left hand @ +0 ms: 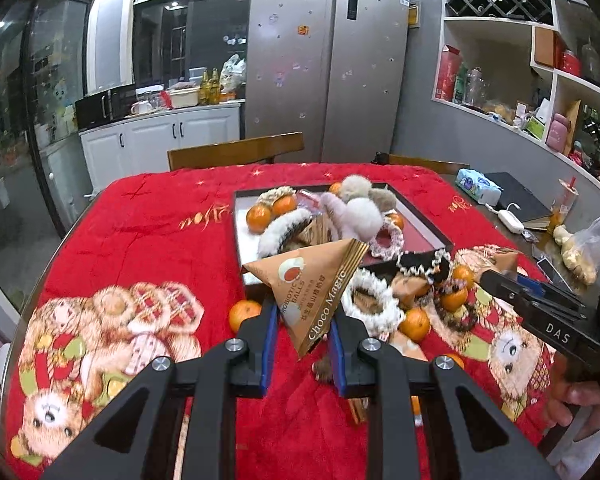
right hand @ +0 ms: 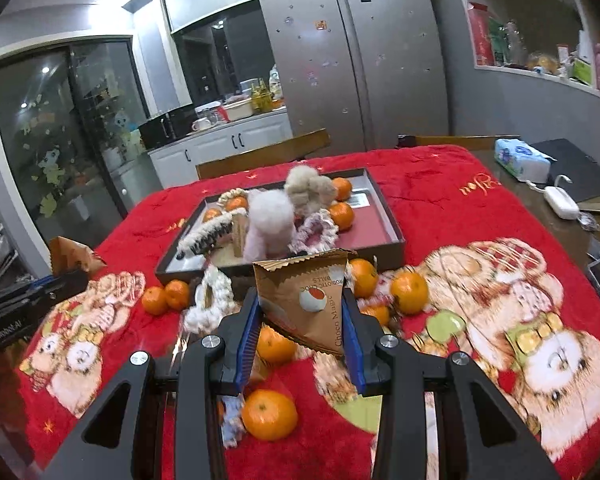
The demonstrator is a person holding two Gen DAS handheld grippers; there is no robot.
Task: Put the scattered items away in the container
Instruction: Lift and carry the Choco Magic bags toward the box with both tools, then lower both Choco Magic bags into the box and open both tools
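Note:
My left gripper [left hand: 305, 316] is shut on a brown triangular Choco Magic packet [left hand: 316, 288], held above the red blanket just before the near edge of the dark tray [left hand: 420, 220]. My right gripper [right hand: 300, 304] is shut on a second packet of the same kind [right hand: 312, 296], also lifted in front of the tray [right hand: 380, 224]. The tray holds fluffy pom-pom ties [right hand: 270, 216], scrunchies, a hair claw and mandarins. Several mandarins [right hand: 270, 414] and lace scrunchies [left hand: 370, 300] lie loose on the blanket. Each view shows the other gripper at its side, the right gripper [left hand: 490, 278] and the left gripper [right hand: 70, 276].
A wooden chair back [left hand: 236, 152] stands behind the table. On the bare wood at the right lie a tissue pack [right hand: 522, 158], a dark notebook [left hand: 516, 196], a white charger [right hand: 560, 202], a phone [left hand: 552, 270] and a bag of ginger [left hand: 580, 252]. A person's hand [left hand: 580, 404] grips the right tool.

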